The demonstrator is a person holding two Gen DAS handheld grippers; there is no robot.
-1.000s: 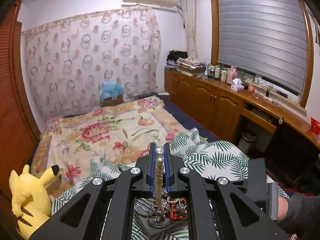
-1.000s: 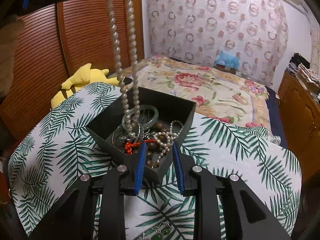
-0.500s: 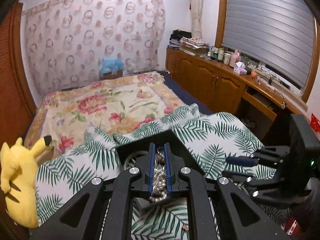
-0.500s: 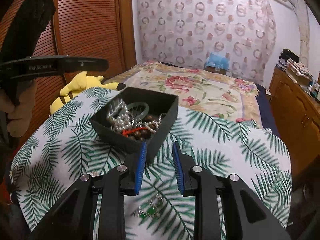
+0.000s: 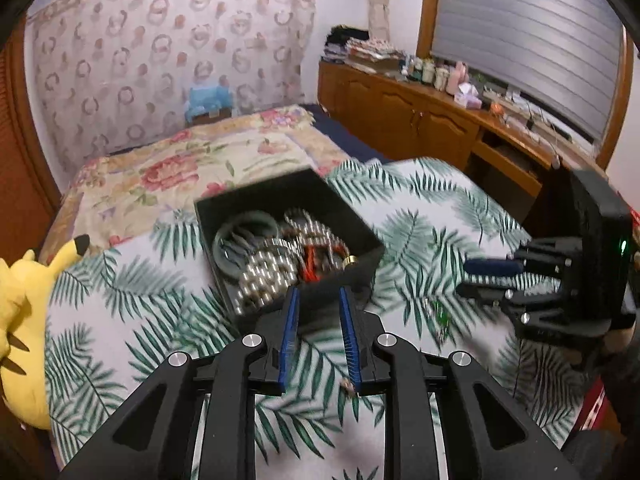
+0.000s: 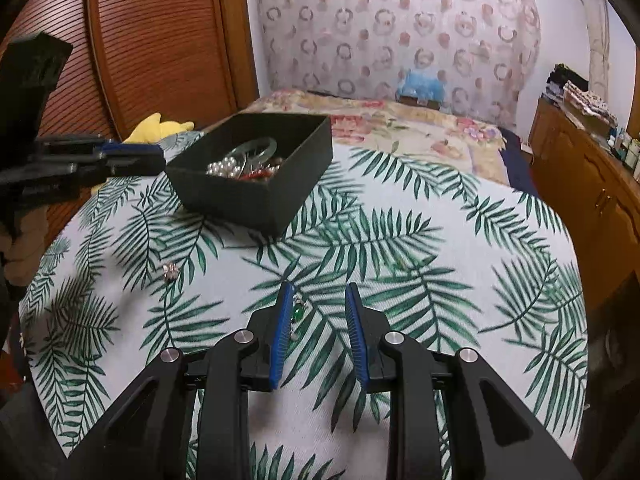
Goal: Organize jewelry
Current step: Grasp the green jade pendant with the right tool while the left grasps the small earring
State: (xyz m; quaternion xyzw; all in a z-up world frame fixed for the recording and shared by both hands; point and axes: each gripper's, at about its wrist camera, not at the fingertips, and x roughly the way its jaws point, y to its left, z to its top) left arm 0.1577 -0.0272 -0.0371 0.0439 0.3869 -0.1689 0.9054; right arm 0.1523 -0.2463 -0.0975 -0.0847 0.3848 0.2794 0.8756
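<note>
A black box (image 5: 360, 240) sits on the palm-leaf cloth (image 5: 420, 208), holding a pearl necklace (image 5: 264, 276), a green bangle (image 5: 244, 228) and red beads. My left gripper (image 5: 318, 296) hovers just before the box's near wall, its jaws opening with nothing between them. A small stud (image 5: 347, 387) lies by its right finger. My right gripper (image 6: 320, 292) is open low over the cloth, nearer than the box (image 6: 256, 196). A green gem earring (image 6: 297, 314) lies between its jaws beside the left finger, not pressed. Another small piece (image 6: 171, 272) lies to the left.
A yellow plush toy (image 5: 20, 320) lies at the cloth's left edge. Behind the box is a bed with a floral cover (image 5: 192, 168). Wooden cabinets (image 5: 420, 124) line the right wall, and a louvred wooden door (image 6: 160, 40) stands at the left.
The pearl necklace, hanging from my left gripper, went down into the box and was let go; that gripper sank and opened. My right gripper drew back from the box to the green earring.
</note>
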